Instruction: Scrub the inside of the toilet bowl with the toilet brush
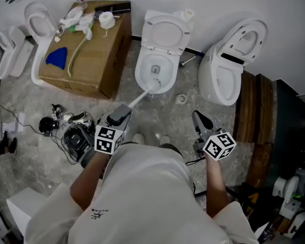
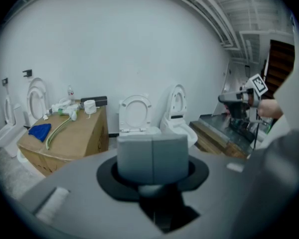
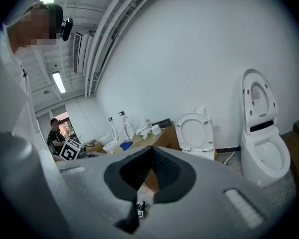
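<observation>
The middle white toilet (image 1: 160, 60) stands with its lid up, and its bowl (image 1: 153, 74) is open towards me. A white toilet brush (image 1: 142, 94) slants from my left gripper (image 1: 122, 112) up into the near side of the bowl. That gripper is shut on the brush handle. In the left gripper view the two grey pads (image 2: 134, 158) meet, with the white handle end (image 2: 150, 188) just under them, and the toilet (image 2: 135, 114) is beyond. My right gripper (image 1: 199, 118) hangs shut and empty right of my feet, its jaws closed in the right gripper view (image 3: 151, 159).
A cardboard box (image 1: 99, 60) with a blue cloth, a hose and a paper roll stands left of the toilet. Another toilet (image 1: 229, 65) stands at the right, more toilets (image 1: 35, 24) at far left. Wooden planks (image 1: 251, 116) lie on the right; cables and gear (image 1: 71, 133) on the floor left.
</observation>
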`<state>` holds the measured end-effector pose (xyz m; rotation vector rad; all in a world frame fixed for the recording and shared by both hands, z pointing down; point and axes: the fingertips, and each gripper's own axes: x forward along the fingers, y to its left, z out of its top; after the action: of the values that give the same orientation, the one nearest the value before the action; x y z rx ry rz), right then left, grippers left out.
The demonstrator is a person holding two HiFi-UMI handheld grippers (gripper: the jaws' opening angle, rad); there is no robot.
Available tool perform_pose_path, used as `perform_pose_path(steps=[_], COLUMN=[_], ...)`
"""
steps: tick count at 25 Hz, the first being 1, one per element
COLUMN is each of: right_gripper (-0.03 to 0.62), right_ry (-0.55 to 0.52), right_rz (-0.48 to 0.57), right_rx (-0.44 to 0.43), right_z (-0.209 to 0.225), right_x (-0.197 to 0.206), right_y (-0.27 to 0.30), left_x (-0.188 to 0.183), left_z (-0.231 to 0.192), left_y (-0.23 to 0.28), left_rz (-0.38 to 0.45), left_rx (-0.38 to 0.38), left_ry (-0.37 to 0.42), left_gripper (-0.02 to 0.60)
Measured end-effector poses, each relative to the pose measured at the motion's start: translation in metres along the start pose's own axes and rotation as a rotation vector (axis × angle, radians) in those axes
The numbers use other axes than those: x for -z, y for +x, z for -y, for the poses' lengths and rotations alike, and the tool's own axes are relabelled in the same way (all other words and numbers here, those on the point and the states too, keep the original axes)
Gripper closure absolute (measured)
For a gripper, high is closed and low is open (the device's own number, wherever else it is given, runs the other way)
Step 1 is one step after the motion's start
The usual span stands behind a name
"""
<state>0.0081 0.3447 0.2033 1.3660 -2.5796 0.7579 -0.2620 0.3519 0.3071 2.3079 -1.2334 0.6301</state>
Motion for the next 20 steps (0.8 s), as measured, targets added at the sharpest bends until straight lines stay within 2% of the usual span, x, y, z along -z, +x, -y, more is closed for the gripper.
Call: perform_pose_path(steps=[11, 20], right_gripper=[0.594, 0.594], right_ry=[-0.027, -0.010], right_rz=[-0.029, -0.025], right_rx=[0.007, 0.010], right_z=[-0.024, -0.023], right_x=[0.010, 0.006], right_y=[0.004, 0.010], left_x=[0.010, 0.016], left_z=[-0.022, -0.028], left_y=[-0.014, -0.014], left_rz=[0.002, -0.010], left_rx=[0.013, 0.005], left_ry=[-0.002, -0.014], left_gripper=[0.431, 0.431])
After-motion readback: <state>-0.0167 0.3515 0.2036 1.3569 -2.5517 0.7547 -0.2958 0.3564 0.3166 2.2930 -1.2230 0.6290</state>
